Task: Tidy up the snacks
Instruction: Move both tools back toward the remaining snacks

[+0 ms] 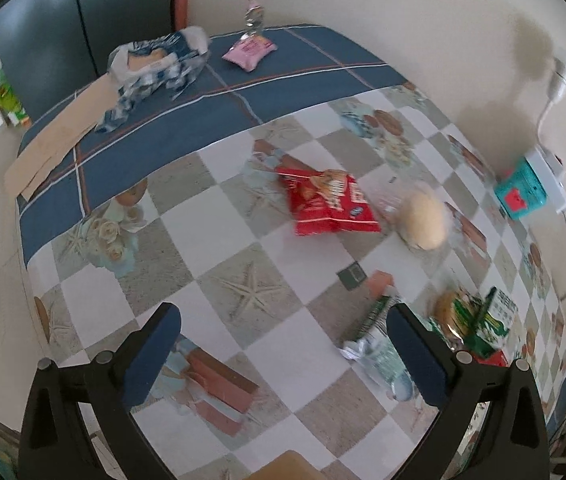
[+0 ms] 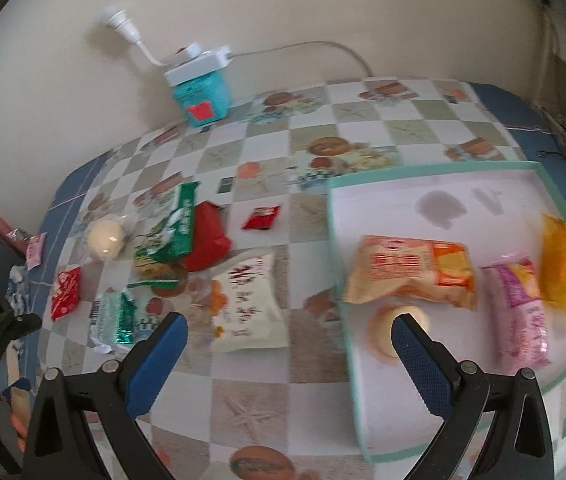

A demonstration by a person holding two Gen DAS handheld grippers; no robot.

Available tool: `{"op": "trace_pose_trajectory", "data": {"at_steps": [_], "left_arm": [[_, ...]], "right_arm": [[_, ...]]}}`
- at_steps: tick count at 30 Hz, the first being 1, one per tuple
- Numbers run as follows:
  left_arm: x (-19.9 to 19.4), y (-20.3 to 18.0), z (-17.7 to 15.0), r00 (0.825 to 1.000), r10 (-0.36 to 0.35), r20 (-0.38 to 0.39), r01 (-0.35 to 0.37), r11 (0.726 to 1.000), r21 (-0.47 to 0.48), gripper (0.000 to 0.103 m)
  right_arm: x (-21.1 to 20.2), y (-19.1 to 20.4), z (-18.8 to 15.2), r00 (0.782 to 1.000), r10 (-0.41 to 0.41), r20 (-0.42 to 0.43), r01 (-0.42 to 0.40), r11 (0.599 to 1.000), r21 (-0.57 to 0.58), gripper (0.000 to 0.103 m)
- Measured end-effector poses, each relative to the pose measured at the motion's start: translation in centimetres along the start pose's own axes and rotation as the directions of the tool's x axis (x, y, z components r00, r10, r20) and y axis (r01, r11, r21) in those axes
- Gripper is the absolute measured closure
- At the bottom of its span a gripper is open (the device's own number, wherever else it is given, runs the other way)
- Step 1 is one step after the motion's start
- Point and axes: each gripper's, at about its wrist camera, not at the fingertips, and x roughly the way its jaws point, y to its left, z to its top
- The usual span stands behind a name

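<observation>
A shallow teal-rimmed tray [image 2: 435, 168] is sitting at 3 o'clock in the right wrist view, holding an orange snack bag [image 2: 411, 272], a pink packet [image 2: 519, 308], a yellow packet [image 2: 561, 264] and a round pastry [image 2: 383, 332]. The right gripper [image 2: 289, 344] is tilting down over the tray's near-left rim, jaws apart and empty. The left gripper [image 1: 283, 344] is hanging wide open over the checkered tablecloth [image 1: 243, 240], a green wrapper [image 1: 375, 344] lying just beside its right finger, loose snacks and a red bag [image 1: 331, 204] spreading toward 12 o'clock.
</observation>
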Motion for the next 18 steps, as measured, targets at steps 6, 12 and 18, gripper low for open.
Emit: {"op": "trace_pose_trajectory", "data": {"at_steps": [6,12,18], "left_arm": [[1.2,-0.7,0.3,1.0,-0.019,-0.025,0.02,0.999,0.038,0.001],[2.7,-3.3,-0.4,0.995,-0.063,-0.079,0.074,0.987,0.144,0.001],[4.2,-6.2,-1.4,0.99,-0.072,-0.124,0.1,0.966,0.238,0.001]], "right_arm": [[1.9,1.9,0.0,1.0,0.001,-0.031,-0.002,0.999,-0.044,0.0],[4.2,2.3,0.0,0.996,0.002,-0.086,-0.006,0.999,-0.047,0.0],[5.8,3.0,-0.2,0.993,-0.009,-0.114,0.001,0.997,-0.077,0.0]]}}
